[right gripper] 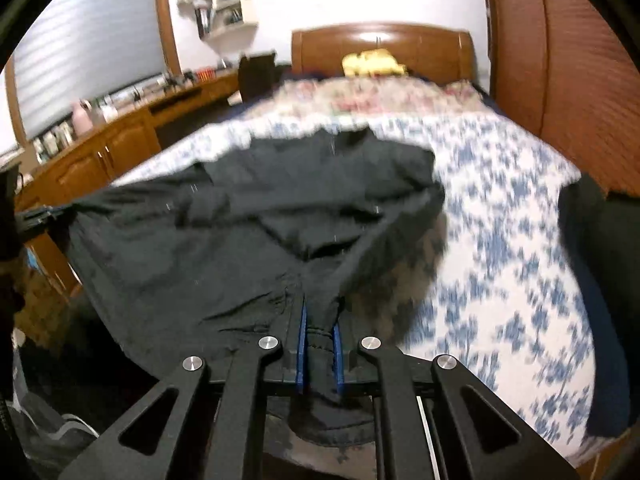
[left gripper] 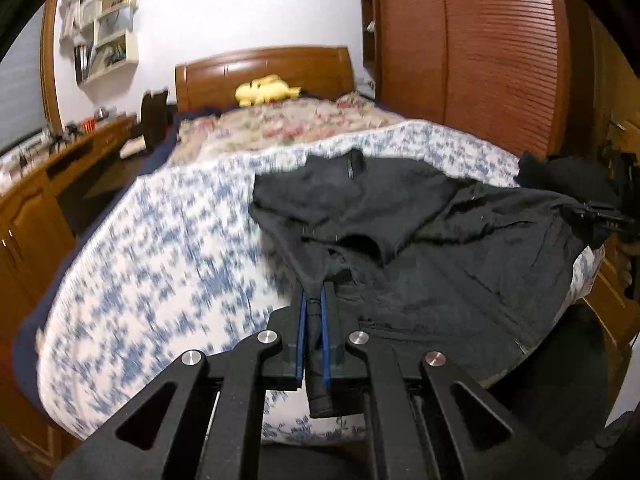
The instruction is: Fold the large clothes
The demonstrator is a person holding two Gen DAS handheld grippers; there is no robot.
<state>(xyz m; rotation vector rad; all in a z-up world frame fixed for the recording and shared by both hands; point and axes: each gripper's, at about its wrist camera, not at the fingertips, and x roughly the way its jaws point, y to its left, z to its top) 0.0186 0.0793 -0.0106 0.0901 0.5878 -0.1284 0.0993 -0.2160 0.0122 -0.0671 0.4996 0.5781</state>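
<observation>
A large black jacket [left gripper: 420, 232] lies spread on the near end of a bed with a blue-and-white floral cover [left gripper: 152, 248]. My left gripper [left gripper: 314, 292] is shut on a hem corner of the jacket, with black cloth pinched between its blue pads. My right gripper [right gripper: 320, 312] is shut on another edge of the jacket [right gripper: 248, 232], cloth bunched between its pads. The right gripper also shows at the far right of the left wrist view [left gripper: 604, 216]; the left gripper shows at the left edge of the right wrist view [right gripper: 36, 216]. The jacket is stretched between them.
A wooden headboard [left gripper: 264, 72] and a yellow plush toy [left gripper: 266, 89] are at the far end of the bed. A wooden desk and cabinets [left gripper: 48, 184] run along the left. A louvred wooden wardrobe [left gripper: 500, 52] stands on the right. Wall shelves [left gripper: 106, 36] hang above the desk.
</observation>
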